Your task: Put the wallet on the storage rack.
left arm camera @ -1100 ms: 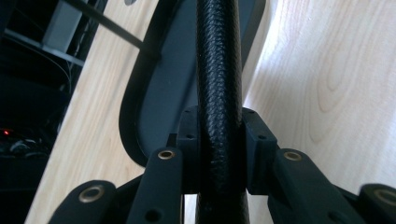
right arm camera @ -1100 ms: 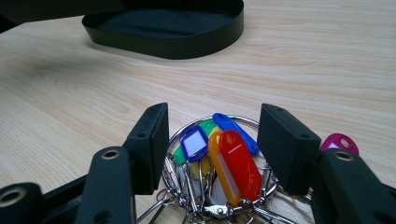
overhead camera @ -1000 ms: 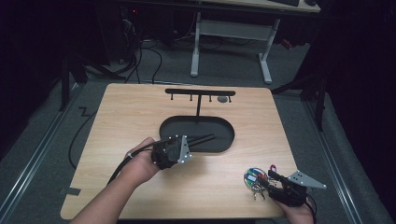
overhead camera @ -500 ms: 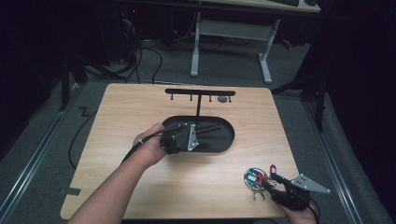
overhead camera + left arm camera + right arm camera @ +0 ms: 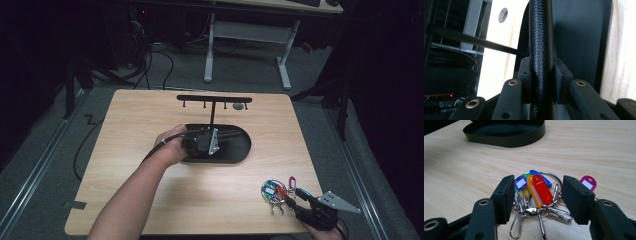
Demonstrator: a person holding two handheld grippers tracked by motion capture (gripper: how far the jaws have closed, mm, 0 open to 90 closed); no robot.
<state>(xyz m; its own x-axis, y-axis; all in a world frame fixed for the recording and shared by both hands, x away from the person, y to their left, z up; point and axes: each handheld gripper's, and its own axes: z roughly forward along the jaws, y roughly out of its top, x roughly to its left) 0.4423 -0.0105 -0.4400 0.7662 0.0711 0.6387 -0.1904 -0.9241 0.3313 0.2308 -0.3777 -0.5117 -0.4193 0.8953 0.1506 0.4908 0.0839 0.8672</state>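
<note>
A person works two hand-held tongs over a pale wooden counter [image 5: 150,200]. The left tongs [image 5: 212,141], over the oval black tray-like base [image 5: 240,150] of a black T-shaped hanger stand [image 5: 214,99] at the counter's centre, are clamped on a black textured rod [image 5: 541,50]; in the left gripper view the pads squeeze it from both sides, and it appears to be the stand's upright post, though the close framing leaves that uncertain. The rod's long axis runs straight away from the tongs, toward twelve o'clock in that view.

At about five o'clock on the counter, the right tongs [image 5: 292,201] stand half-open and empty, their jaws flanking a steel key ring bunched with red, blue, yellow and green plastic tags and snap hooks [image 5: 536,195]. The bunch lies flat on the wood directly ahead of the right tongs, at their twelve o'clock, its red tag pointing back toward them; a separate pink plastic tag [image 5: 588,182] sits just beside it at two o'clock. The right hand is plainly the nearer one. The hooked crossbar waits well apart, toward eleven o'clock from the bunch.
</note>
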